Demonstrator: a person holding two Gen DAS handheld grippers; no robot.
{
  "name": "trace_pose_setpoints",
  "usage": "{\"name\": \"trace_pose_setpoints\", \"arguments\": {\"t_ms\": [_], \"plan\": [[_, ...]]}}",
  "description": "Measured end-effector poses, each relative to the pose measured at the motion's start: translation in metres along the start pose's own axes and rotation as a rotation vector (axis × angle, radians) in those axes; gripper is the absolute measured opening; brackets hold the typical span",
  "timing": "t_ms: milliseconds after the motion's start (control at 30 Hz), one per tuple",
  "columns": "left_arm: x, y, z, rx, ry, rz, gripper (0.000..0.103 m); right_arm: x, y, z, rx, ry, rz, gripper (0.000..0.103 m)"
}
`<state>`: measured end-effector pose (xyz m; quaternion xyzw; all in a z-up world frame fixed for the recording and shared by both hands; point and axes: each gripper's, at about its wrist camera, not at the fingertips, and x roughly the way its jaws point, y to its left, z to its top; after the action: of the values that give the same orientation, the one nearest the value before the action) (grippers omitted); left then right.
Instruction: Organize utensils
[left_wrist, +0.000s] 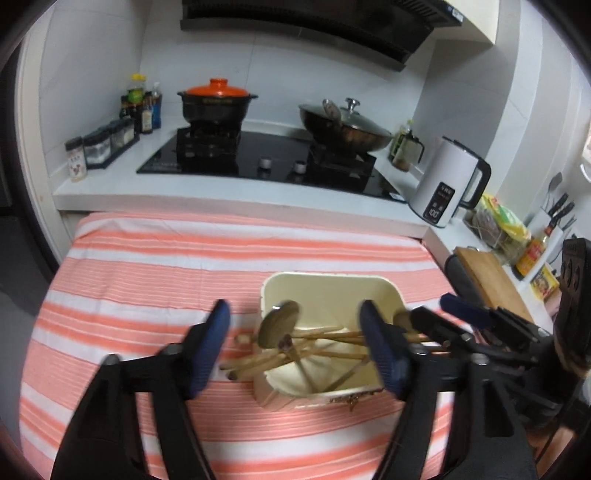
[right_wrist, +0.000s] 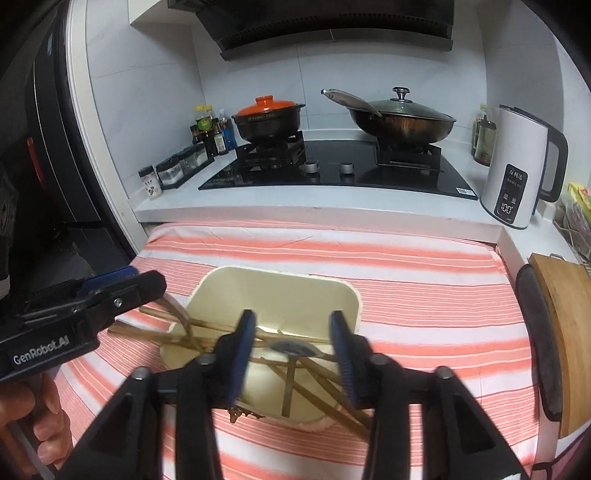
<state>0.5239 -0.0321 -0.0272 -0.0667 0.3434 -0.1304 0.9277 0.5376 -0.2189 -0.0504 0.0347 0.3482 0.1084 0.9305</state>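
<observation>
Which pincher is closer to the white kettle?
Right. The kettle stands far right on the counter. The right gripper hovers over the cream box; the left gripper sits at its left edge, farther away.

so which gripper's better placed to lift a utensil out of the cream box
Probably right: the open right gripper hovers directly over a metal spoon in the cream rectangular box; the left gripper straddles the box's left rim.

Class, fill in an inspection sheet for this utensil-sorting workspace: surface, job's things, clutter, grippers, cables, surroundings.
Surface: striped cloth covers the table.
Job's things: cream holder contains chopsticks and a spoon, lying crossed.
Clutter: nothing seen on the cloth.
Grippers: left gripper open, above the holder; right gripper open, above it too.
Cables: nothing seen.
Surroundings: hob, orange-lidded pot, wok, kettle, cutting board.
</observation>
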Motion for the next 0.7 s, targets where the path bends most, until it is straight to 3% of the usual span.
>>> {"name": "trace_pose_setpoints", "arguments": {"t_ms": [133, 200, 267, 500, 600, 700], "plan": [[-0.039, -0.004, -0.017, 0.074, -0.061, 0.037, 0.099, -0.038, -0.008, -0.007, 0.013, -0.091, 0.024, 0.06], [-0.06, -0.009, -0.035, 0.1, -0.086, 0.065, 0.101, -0.061, -0.009, -0.015, -0.01, -0.135, 0.021, 0.07], [-0.074, -0.015, -0.055, 0.117, -0.094, 0.095, 0.102, -0.083, -0.007, -0.026, -0.03, -0.164, 0.019, 0.072], [-0.102, -0.037, -0.123, 0.117, 0.007, 0.102, 0.102, -0.135, -0.004, -0.077, 0.003, -0.141, 0.007, 0.084], [-0.12, -0.049, -0.14, 0.126, -0.025, 0.159, 0.102, -0.155, -0.004, -0.098, 0.034, -0.138, -0.032, 0.089], [-0.134, -0.056, -0.142, 0.119, -0.048, 0.146, 0.102, -0.17, -0.001, -0.11, 0.033, -0.14, -0.065, 0.095]]}}
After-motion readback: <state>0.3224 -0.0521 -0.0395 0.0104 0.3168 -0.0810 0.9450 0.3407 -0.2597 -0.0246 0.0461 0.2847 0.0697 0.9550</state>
